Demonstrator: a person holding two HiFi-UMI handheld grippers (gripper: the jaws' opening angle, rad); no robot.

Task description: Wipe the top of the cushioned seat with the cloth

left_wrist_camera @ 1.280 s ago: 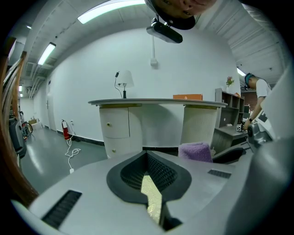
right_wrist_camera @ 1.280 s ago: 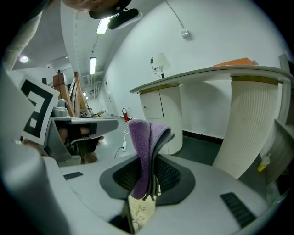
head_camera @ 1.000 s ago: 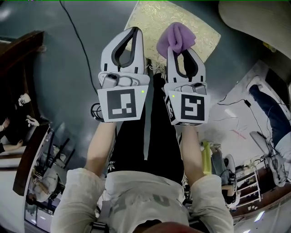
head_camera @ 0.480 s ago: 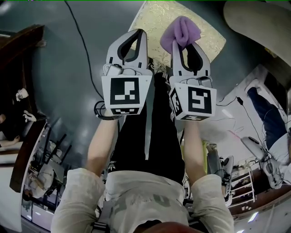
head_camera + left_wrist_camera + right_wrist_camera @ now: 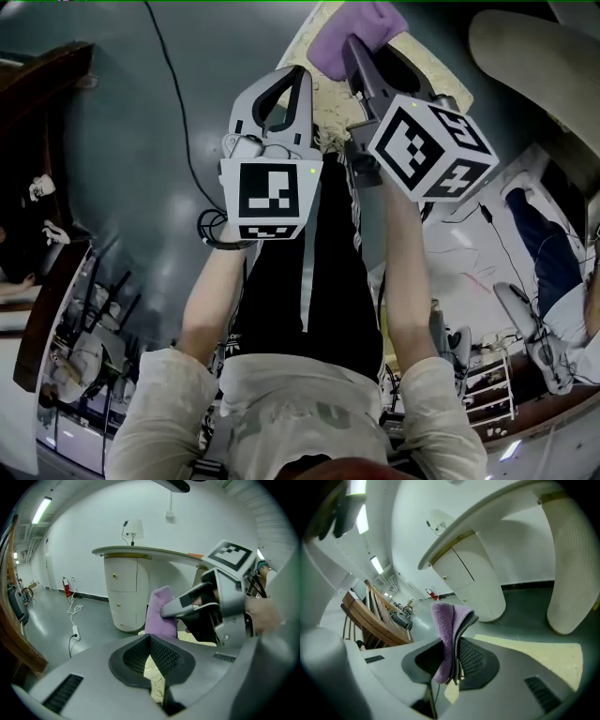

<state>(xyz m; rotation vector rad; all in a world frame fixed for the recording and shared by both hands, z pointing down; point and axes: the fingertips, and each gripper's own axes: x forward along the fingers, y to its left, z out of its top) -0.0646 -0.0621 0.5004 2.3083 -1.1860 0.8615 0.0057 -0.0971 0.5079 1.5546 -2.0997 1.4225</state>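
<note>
The cushioned seat [image 5: 330, 103] has a pale yellow patterned top and lies at the top of the head view, beyond both grippers. My right gripper [image 5: 352, 45] is shut on a folded purple cloth [image 5: 354, 22], which hangs over the seat's near part. It is rolled so its marker cube faces sideways. In the right gripper view the cloth [image 5: 447, 630] stands up between the jaws, with the seat [image 5: 534, 656] below. My left gripper [image 5: 298, 73] is shut on nothing, beside the right one at the seat's near edge. The left gripper view shows the cloth [image 5: 159, 611] and the seat [image 5: 189, 637].
A white rounded counter with drawers [image 5: 124, 592] stands behind the seat, with a lamp on top. A black cable [image 5: 169, 94] runs over the grey floor at left. A wooden chair [image 5: 370, 616] is off to the side. A power strip [image 5: 75, 632] lies on the floor.
My right gripper has moved forward over the seat with the cloth and rolled onto its side. The left gripper has shifted slightly forward and stays shut.
</note>
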